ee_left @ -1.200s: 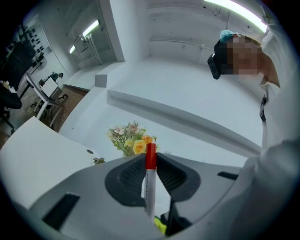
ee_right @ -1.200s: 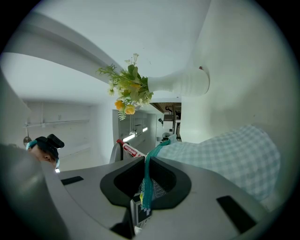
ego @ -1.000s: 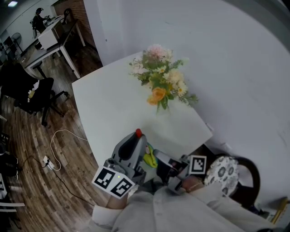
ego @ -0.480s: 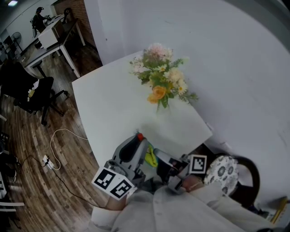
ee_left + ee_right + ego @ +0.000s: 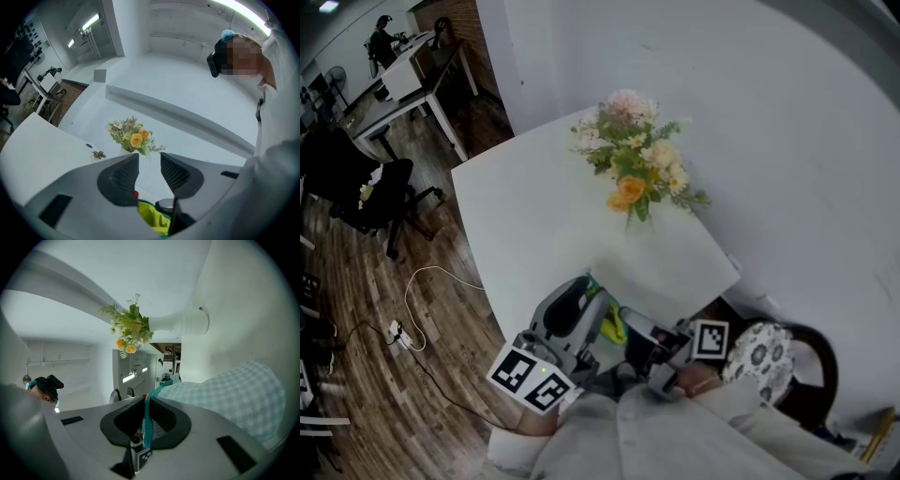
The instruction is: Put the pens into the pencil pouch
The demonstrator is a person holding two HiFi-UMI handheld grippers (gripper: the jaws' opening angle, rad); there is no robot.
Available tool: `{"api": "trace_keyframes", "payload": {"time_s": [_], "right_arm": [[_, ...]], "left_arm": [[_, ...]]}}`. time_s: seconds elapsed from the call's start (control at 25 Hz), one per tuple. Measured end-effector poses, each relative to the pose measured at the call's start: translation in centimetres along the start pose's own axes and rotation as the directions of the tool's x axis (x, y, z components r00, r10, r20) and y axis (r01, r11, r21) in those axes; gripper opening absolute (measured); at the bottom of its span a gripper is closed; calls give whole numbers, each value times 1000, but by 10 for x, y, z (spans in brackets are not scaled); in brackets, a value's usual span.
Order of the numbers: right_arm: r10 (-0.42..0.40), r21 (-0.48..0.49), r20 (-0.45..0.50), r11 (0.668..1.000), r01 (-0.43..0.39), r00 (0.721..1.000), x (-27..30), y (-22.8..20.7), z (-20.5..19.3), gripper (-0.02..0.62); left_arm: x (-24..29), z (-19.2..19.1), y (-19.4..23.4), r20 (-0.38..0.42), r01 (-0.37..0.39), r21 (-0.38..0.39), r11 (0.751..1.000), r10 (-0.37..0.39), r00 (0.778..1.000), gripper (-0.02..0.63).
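Note:
My left gripper (image 5: 584, 292) hovers at the table's near edge, over the pouch (image 5: 612, 328). Its jaws have just been opening and now stand open (image 5: 150, 158) with nothing between the pads. Just below them a red pen end (image 5: 136, 193) pokes out of the pouch's yellow-green inside (image 5: 152, 218). My right gripper (image 5: 635, 330) is beside it, shut on the pouch's teal zipper edge (image 5: 146, 420); its jaw tips (image 5: 146, 400) pinch that strip. The pouch's checked outer cloth (image 5: 225, 390) spreads to the right in the right gripper view.
A bunch of artificial flowers (image 5: 636, 173) stands at the far side of the white table (image 5: 525, 216), close to the wall. An office chair (image 5: 366, 192) and a cable (image 5: 422, 309) on the wooden floor lie to the left. A patterned chair (image 5: 759, 356) is at my right.
The red pen end that stuck up above my left gripper has sunk out of sight in the head view, and the left gripper has let go of it. The right gripper has not moved.

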State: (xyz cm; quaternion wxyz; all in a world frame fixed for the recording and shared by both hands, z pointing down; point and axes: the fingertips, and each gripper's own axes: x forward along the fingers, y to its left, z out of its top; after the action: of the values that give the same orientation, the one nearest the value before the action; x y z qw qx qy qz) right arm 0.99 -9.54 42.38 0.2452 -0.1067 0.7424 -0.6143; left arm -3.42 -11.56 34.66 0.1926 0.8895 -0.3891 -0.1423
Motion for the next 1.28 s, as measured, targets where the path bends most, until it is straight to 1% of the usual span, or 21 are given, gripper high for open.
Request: {"api": "trace_keyframes", "payload": {"time_s": [0.24,0.64,0.76,0.92,1.12,1.28], "right_arm": [[12,-5,5,1000,-12,1000,0,2,3,36],[55,-29,-2,998,-55,999,5,13,10,37],[90,-37,-5,995,-91,996,9,22,12,36],[161,-37,-9,986,-161,987,15,37,14,37],[254,-49,-22,966,-255,967,19,57,16,35],[276,-67,-22,959,-277,961,21,65,19,35]], "left_arm": [[-5,0,9,-5,-36,8,999,36,999,133],[-9,-14,10,-64,-55,13,998,56,996,133],[-10,-16,10,-74,-56,17,998,57,996,133],[-12,-20,11,-92,-61,19,998,62,994,133],[-14,-25,15,-120,-70,21,997,72,990,133],[-17,-29,18,-138,-81,9,997,81,987,133]]}}
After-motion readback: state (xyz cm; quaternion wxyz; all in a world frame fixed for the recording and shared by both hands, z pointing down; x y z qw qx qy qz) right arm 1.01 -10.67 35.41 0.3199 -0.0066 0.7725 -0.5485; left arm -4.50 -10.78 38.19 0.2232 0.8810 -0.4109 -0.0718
